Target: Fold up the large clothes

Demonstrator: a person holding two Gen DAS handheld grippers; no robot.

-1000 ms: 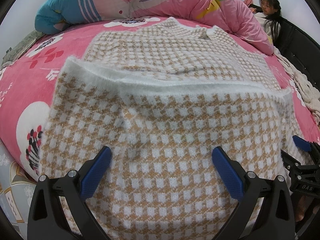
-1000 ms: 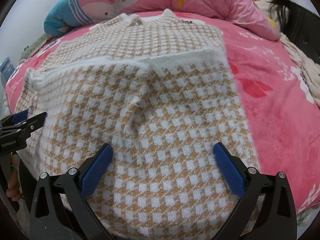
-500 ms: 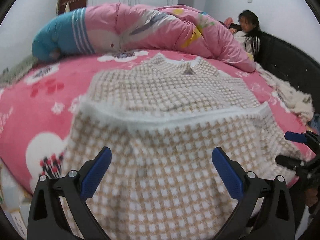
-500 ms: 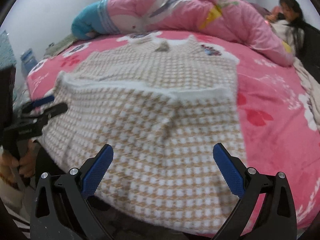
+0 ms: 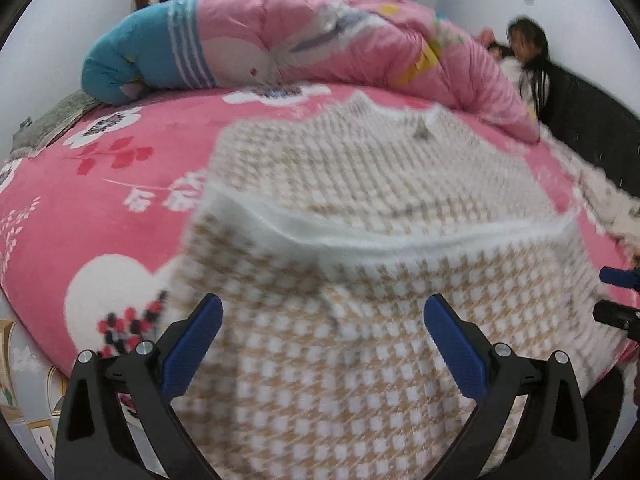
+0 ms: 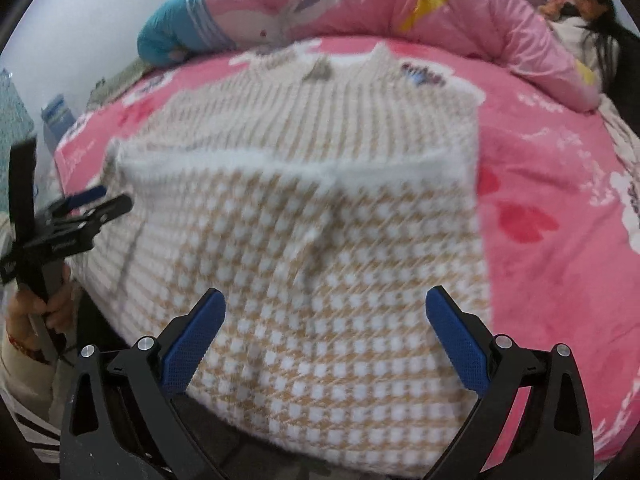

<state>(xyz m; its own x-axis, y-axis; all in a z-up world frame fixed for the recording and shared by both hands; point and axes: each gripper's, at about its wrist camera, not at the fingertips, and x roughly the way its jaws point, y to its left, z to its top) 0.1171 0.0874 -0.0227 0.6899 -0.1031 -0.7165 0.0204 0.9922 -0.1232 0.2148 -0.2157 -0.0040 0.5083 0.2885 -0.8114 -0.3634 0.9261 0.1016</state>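
Observation:
A tan-and-white checked sweater [image 5: 360, 264] lies on the pink bed, its lower half folded up over the body so the white hem [image 5: 380, 236] runs across the middle. It also shows in the right wrist view [image 6: 320, 216]. My left gripper [image 5: 322, 344] is open and empty above the near left part of the fold. My right gripper [image 6: 324, 340] is open and empty above the near right part. Each gripper shows at the edge of the other's view: the right gripper [image 5: 620, 300] and the left gripper [image 6: 80, 216].
The pink flowered bedspread [image 5: 100, 184] drops off at the near edge. A rolled pink and blue quilt [image 5: 280, 48] lies along the far side. A person [image 5: 528, 60] sits at the far right by a dark headboard [image 5: 592, 120].
Both grippers have drawn back and up from the sweater, staying open. The sweater lies as it was, and more of the bed and room shows.

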